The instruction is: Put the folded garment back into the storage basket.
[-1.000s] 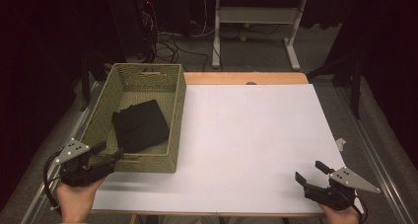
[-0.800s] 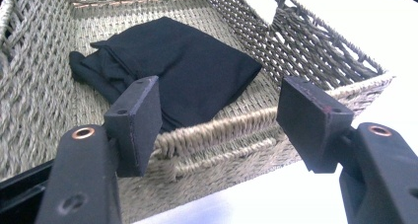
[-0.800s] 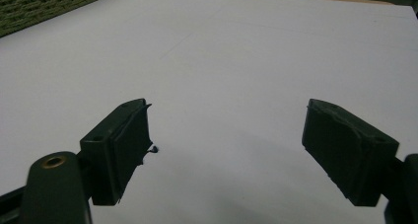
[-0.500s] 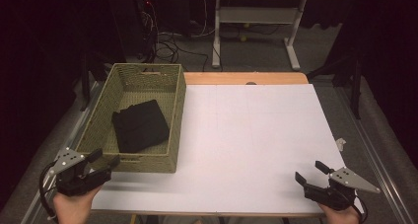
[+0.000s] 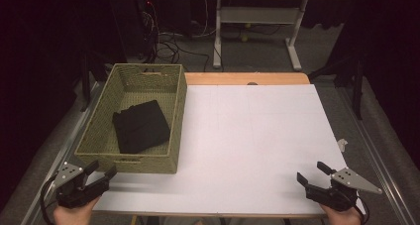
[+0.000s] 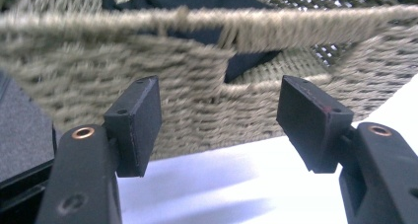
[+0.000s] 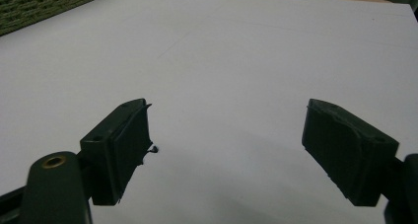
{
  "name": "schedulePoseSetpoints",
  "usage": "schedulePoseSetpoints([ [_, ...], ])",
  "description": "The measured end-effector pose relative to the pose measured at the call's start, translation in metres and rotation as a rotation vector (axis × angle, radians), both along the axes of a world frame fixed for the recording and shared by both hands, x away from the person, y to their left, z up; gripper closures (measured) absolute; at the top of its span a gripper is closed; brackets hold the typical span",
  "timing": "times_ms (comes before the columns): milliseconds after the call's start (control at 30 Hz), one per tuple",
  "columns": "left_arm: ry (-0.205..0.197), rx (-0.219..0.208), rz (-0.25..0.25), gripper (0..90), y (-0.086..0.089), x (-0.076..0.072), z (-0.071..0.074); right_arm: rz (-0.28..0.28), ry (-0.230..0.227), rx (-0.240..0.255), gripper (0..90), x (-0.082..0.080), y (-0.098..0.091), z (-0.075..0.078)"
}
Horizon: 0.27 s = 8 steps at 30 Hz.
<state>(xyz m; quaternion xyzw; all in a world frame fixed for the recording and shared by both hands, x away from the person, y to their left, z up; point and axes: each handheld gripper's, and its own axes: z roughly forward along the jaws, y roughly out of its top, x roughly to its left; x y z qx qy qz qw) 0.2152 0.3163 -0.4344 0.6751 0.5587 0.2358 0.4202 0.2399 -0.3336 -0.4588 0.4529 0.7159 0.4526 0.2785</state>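
A green woven basket (image 5: 99,113) stands on the left part of the white table sheet (image 5: 257,145). A folded black cloth (image 5: 140,125) lies flat inside it. My left gripper (image 5: 101,170) sits low at the table's front left corner, just short of the basket's near wall, open with nothing between its jaws. In the left gripper view the basket wall (image 6: 148,61) with its handle slot stands close ahead, and the black cloth (image 6: 246,61) shows through the slot. My right gripper (image 5: 312,172) rests at the front right edge, open and empty, over bare white sheet (image 7: 222,61).
A wooden table edge (image 5: 245,78) shows past the sheet at the far side. A small white scrap (image 5: 341,144) lies off the sheet's right edge. Beyond the table are cables (image 5: 166,41) and a white frame leg (image 5: 294,41) on the floor.
My left gripper has sunk and drawn back toward the front left corner, away from the basket's near wall. The right gripper has stayed in place.
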Motion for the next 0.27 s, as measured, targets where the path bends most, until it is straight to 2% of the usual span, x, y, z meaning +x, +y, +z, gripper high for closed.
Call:
schedulePoseSetpoints([
  [267,0.008,-0.007,0.029,30.6,0.002,-0.002,-0.013,-0.003,-0.005,0.006,19.0,-0.001,0.000,0.000],
])
